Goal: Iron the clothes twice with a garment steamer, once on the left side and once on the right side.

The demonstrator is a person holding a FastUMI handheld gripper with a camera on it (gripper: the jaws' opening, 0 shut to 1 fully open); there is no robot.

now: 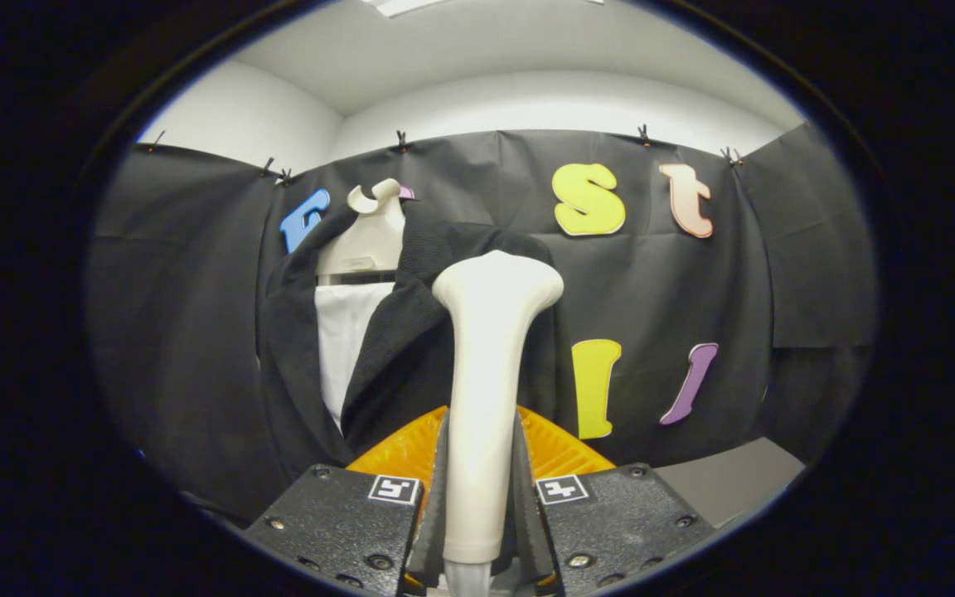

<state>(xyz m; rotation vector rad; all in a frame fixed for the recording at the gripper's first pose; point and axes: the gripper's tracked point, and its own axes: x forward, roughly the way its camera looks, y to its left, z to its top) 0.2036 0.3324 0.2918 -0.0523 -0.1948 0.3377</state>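
Observation:
My gripper is shut on the handle of a cream-white garment steamer, which stands upright between the fingers with its wide head at the top. Beyond the steamer a black jacket hangs open on a cream hanger form, with a white lining or shirt showing in its opening. The steamer head sits in front of the jacket's right side and right shoulder. I cannot tell whether the head touches the cloth.
An orange ribbed part shows just behind the fingers on both sides of the handle. A grey tabletop corner lies low to the right. The black cloth wall runs behind everything, with white wall and ceiling above.

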